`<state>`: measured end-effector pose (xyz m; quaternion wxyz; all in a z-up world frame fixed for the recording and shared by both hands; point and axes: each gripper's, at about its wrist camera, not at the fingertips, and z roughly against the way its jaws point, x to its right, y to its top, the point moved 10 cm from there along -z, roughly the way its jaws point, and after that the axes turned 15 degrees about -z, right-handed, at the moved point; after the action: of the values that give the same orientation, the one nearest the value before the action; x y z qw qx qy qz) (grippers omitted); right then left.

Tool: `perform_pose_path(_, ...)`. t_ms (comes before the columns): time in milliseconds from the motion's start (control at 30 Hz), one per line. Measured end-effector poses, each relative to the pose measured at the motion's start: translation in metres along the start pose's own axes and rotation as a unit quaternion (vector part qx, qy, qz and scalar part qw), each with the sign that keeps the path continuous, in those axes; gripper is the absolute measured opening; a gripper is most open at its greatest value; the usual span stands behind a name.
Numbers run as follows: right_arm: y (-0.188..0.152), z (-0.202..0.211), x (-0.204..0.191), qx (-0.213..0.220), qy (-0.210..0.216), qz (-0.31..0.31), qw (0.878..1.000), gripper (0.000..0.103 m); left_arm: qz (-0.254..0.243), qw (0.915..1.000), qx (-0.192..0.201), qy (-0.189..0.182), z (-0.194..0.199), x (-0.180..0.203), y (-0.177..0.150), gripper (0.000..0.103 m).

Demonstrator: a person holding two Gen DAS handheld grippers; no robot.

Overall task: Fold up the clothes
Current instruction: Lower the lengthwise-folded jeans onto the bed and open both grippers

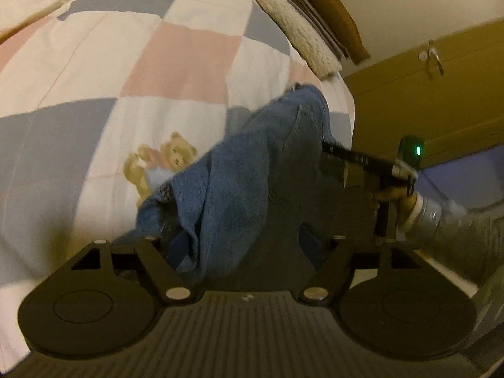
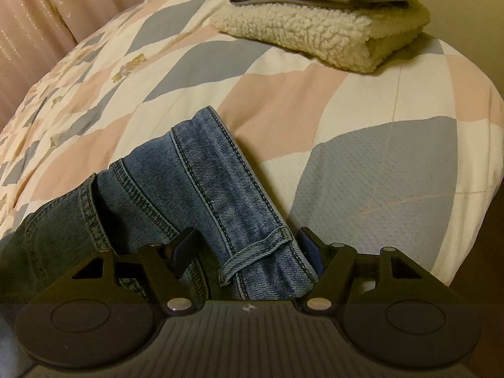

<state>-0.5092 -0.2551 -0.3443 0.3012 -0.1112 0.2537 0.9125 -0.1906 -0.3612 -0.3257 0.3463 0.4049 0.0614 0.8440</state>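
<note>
**Blue jeans held up over a patchwork bed by two hand-held grippers**

The jeans [image 2: 201, 189] hang low over the bed [image 2: 362, 100], bunched between both tools. In the right wrist view, the right hand-held gripper [image 2: 249, 252] has its jaws closed around the waistband, a belt loop [image 2: 252, 252] lying at 6 o'clock. In the left wrist view, the left hand-held gripper [image 1: 233, 245] pinches a draped fold of the same denim; the other tool reaches in from 3 o'clock, held by a hand in a grey sleeve [image 1: 456, 226].

The denim looks thick, fairly heavy, limp yet grippy, with raised double stitching. Seams and waistband seem the firmest holds.

At 1 o'clock sits a pile of folded clothes [image 2: 315, 34], woolly cream fleece lowest. The quilt is soft, in pink, white and grey-blue squares.
</note>
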Motion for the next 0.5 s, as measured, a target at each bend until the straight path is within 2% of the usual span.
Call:
perform_pose_path(67,0.000,0.000,0.000,-0.002,-0.001,0.000,1.000,0.066,0.047,0.9981,0.031,-0.026,0.007,-0.022,0.011,0.064)
perform_pose_path(167,0.001,0.000,0.000,-0.005,-0.001,0.001,1.000,0.066,0.138,0.9858,0.056,-0.077,0.008,-0.052,0.014,0.053)
perform_pose_path(233,0.001,-0.001,0.000,-0.006,0.000,0.000,1.000,0.066,0.144,0.9833,0.043,-0.103,0.000,-0.049,0.008,0.042)
perform_pose_path(333,0.004,-0.003,0.002,-0.007,0.001,0.000,1.000,0.066,0.112,0.9856,0.017,-0.126,-0.012,-0.027,0.000,0.043)
perform_pose_path(400,0.006,-0.004,0.003,-0.005,-0.001,0.001,1.000,0.066,0.108,0.9868,0.024,-0.119,-0.014,-0.026,0.002,0.042)
perform_pose_path(467,0.006,-0.003,0.003,-0.004,-0.004,0.001,1.000,0.065,0.104,0.9883,0.081,-0.076,-0.004,-0.042,0.021,0.020)
perform_pose_path(500,0.007,-0.002,0.004,-0.002,-0.002,0.000,1.000,0.064,0.105,0.9862,0.115,-0.058,0.006,-0.049,0.033,0.020)
